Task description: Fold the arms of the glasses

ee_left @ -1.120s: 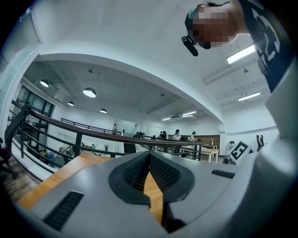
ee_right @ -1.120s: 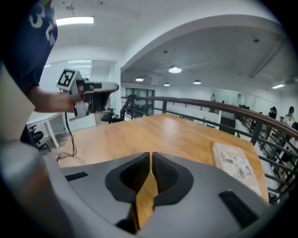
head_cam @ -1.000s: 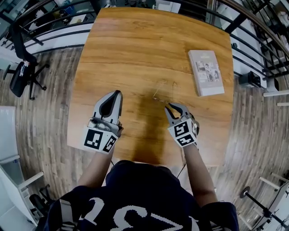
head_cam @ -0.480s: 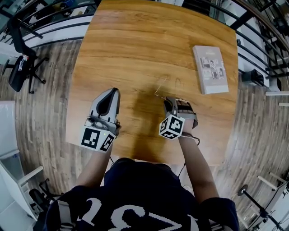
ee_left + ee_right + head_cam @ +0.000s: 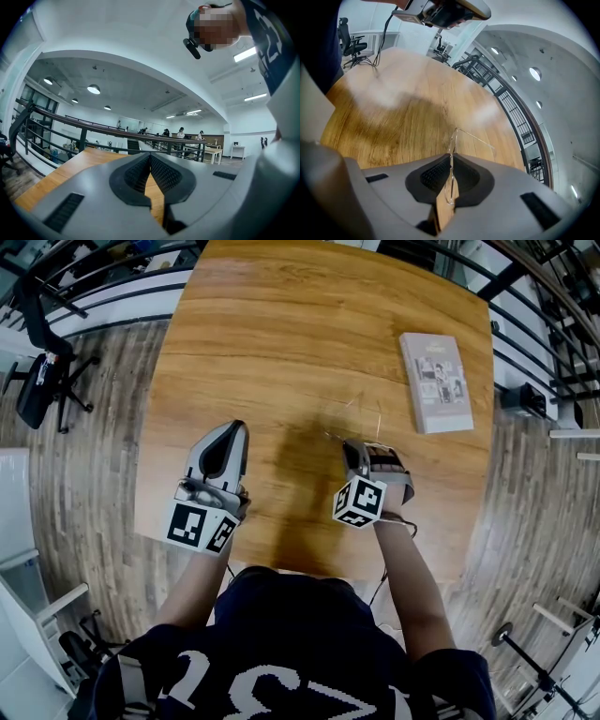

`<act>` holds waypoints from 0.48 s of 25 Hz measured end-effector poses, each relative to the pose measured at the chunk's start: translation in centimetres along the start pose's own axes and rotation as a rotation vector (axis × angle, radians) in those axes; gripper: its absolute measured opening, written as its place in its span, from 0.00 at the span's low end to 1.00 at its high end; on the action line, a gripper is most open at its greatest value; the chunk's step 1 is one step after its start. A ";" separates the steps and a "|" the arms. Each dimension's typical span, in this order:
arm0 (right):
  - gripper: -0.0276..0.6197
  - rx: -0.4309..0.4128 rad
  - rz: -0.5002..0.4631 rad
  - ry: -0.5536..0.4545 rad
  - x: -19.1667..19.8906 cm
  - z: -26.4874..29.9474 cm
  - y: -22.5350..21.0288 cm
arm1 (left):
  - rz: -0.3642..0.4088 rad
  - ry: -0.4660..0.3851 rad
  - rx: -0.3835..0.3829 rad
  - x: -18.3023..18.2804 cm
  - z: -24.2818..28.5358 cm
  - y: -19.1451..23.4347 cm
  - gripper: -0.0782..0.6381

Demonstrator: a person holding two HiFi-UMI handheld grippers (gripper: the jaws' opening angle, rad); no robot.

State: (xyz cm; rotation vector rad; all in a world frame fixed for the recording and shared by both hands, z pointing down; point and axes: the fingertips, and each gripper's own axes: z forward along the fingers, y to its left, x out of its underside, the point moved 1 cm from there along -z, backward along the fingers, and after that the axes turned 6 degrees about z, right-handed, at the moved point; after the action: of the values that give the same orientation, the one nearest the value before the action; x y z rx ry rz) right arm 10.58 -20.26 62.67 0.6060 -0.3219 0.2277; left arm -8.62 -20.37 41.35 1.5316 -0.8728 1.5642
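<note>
Right hand-held gripper has its jaws closed on the thin, clear wire-rimmed glasses. You can see the fine rim running edge-on straight down the seam between the two black pads and poking out just beyond the tips. It is tipped down toward the long wooden worktop, glasses low over the surface; I can't tell whether they touch it.

Here is the relation that matters: from the rim just ahead of those tips, one slender arm branches off to the right of the jaw line and away, splayed open, its long axis at a clear angle to the rim. The second arm I can't make out.

Over on the other side, the left hand-held gripper sits level, jaws pressed together with nothing between them. It is well apart from the glasses, which lie off to its right and a touch ahead. As I read it, that free gripper must cross rightward and sweep the splayed arm in against the rim.
</note>
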 end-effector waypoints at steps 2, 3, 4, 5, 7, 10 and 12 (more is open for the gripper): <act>0.10 -0.017 -0.002 -0.021 -0.2 -0.5 0.0 | -0.002 0.000 0.005 0.1 0.0 0.0 0.13; 0.10 -0.029 -0.001 -0.034 -0.4 -0.8 0.0 | -0.004 0.002 0.010 0.1 0.0 0.0 0.13; 0.10 -0.044 0.000 -0.050 -0.6 -1.3 0.1 | -0.007 0.005 0.019 0.2 0.1 -0.1 0.13; 0.10 -0.062 0.002 -0.069 -0.9 -1.9 0.1 | -0.011 0.012 0.034 0.3 0.2 -0.3 0.13; 0.10 -0.107 -0.005 -0.116 -1.7 -3.5 0.4 | -0.028 0.035 0.087 0.6 0.4 -0.9 0.13; 0.10 -0.170 -0.054 -0.187 -3.1 -6.5 0.9 | -0.085 0.084 0.212 1.6 0.8 -2.7 0.13; 0.10 -0.197 -0.095 -0.231 -4.2 -8.7 1.3 | -0.133 0.133 0.286 2.6 1.2 -3.9 0.13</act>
State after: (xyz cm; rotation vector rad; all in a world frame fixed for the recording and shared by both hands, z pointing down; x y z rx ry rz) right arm 8.34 -14.61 55.10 0.4520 -0.5303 0.0329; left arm -4.55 -19.39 43.82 1.6235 -0.4769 1.7251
